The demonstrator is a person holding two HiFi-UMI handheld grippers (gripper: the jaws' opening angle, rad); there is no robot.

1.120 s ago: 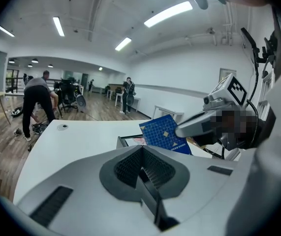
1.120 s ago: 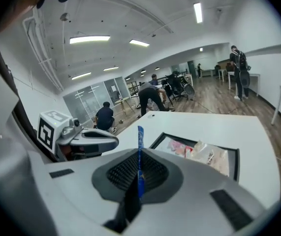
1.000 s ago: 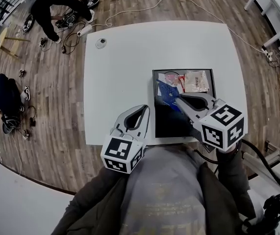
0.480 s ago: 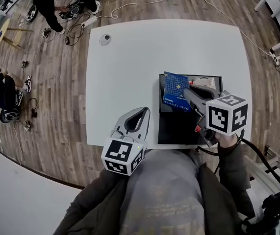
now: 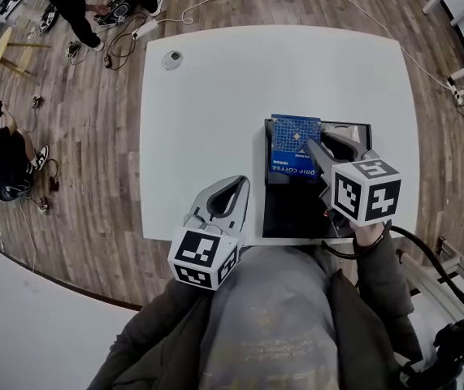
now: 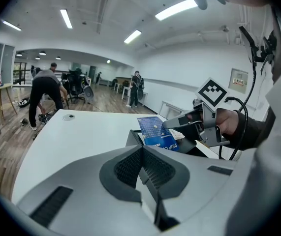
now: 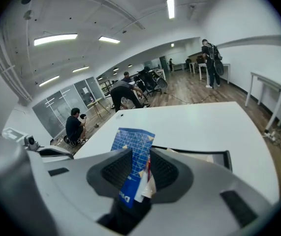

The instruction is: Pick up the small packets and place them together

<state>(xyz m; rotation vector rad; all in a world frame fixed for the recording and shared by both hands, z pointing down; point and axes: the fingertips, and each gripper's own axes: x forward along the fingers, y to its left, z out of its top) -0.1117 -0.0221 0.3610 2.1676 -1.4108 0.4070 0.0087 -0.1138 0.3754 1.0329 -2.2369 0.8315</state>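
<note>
Slippage is looming as the right gripper (image 5: 325, 145), jaws just opening and slack around the blue packet (image 5: 294, 145), is leaving it lying over the far left rim of the tray (image 5: 297, 218), risking sliding onto the table (image 5: 215, 96).

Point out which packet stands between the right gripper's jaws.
The blue patterned coffee packet: it stands between the right gripper's jaws, which have just been opening. The pale packet lies behind in the black tray.
</note>
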